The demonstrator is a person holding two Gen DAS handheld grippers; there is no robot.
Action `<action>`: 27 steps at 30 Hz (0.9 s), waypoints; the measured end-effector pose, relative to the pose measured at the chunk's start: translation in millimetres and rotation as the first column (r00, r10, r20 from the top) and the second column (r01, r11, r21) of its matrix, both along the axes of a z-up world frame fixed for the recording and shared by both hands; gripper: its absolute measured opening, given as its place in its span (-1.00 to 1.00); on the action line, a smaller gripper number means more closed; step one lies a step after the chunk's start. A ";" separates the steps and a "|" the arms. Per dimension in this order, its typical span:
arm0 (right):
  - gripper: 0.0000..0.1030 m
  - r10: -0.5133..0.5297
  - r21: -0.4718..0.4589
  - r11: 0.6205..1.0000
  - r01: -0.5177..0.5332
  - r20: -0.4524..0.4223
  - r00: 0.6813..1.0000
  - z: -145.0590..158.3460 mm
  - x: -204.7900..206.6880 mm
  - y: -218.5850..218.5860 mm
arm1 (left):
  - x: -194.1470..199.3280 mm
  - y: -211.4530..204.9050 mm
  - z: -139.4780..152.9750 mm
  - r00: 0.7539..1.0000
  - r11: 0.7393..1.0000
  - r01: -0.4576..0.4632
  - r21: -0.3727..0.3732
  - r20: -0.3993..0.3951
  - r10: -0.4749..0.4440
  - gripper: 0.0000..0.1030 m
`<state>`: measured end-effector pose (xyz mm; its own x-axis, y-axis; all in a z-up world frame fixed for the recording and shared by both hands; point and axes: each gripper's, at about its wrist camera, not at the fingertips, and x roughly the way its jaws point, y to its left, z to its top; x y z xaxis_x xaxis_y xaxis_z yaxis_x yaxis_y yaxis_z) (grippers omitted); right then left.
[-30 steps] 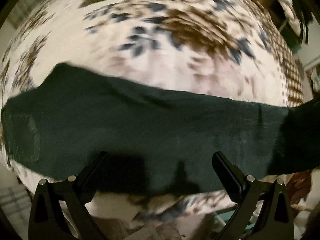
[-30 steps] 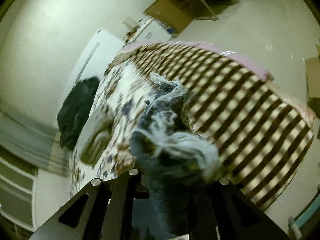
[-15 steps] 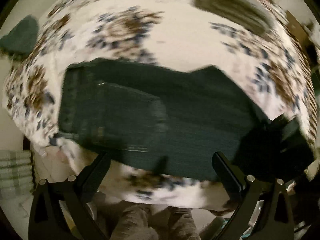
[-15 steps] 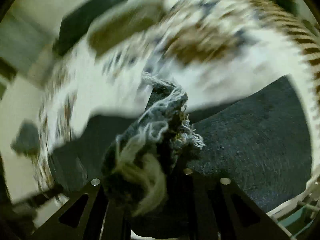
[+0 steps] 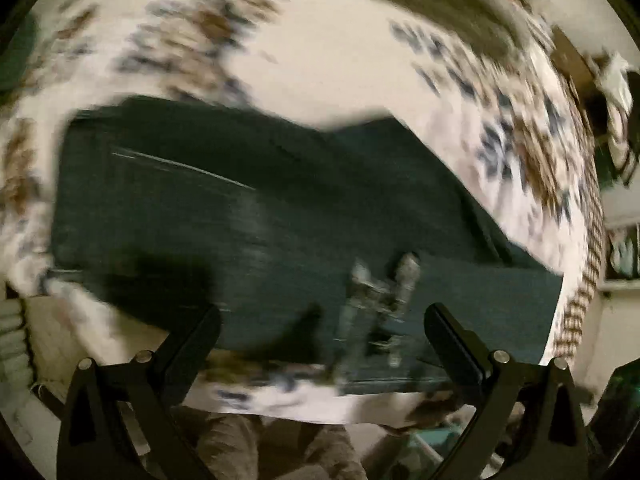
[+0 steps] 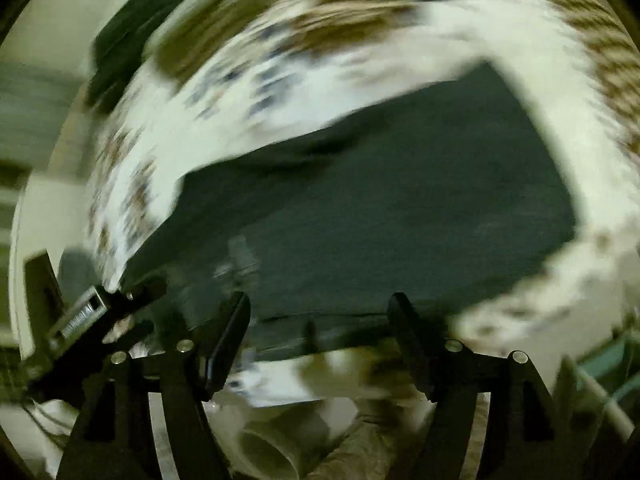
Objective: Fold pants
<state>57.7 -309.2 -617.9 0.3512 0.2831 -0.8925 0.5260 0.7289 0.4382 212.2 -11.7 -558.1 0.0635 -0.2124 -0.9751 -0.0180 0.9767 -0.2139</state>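
Hovering open-jawed, right gripper (image 6: 318, 320) over pants (image 6: 380, 220).

Floral white bedspread (image 5: 328, 64), brown checked border (image 5: 576, 312), pale wall (image 6: 60, 4), dim blurred room

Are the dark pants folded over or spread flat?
Folded: on the pants the frayed hem lies over a lower layer.

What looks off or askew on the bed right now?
The dark denim pants lie folded on the floral bedsheet, but the frayed hem on top sits crooked near the front edge, its threads sticking up. The right gripper, whose jaws have just been opening, is empty. Motion blur hides finer detail.
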 end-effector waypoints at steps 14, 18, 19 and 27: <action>0.43 -0.140 -0.029 0.990 0.139 -0.044 0.989 -19.8 -2.6 -73.8 | 11.5 -48.3 -9.8 0.995 0.997 0.082 -0.013 0.062 -0.081 -0.96; 0.43 -0.119 -0.015 0.993 0.119 -0.025 0.993 -17.7 8.2 -67.0 | 30.6 -43.5 11.0 0.986 0.996 0.089 0.000 0.143 -0.089 -0.95; 0.43 -0.109 -0.016 0.994 0.109 -0.027 0.994 -18.4 11.2 -64.7 | 33.3 -42.1 5.0 0.988 0.996 0.089 -0.001 0.125 -0.088 -0.94; 0.43 -0.066 0.031 0.997 0.067 -0.051 0.997 -27.4 14.5 -53.7 | 15.1 -0.9 10.5 0.998 0.996 -0.068 -0.063 0.010 0.069 -0.22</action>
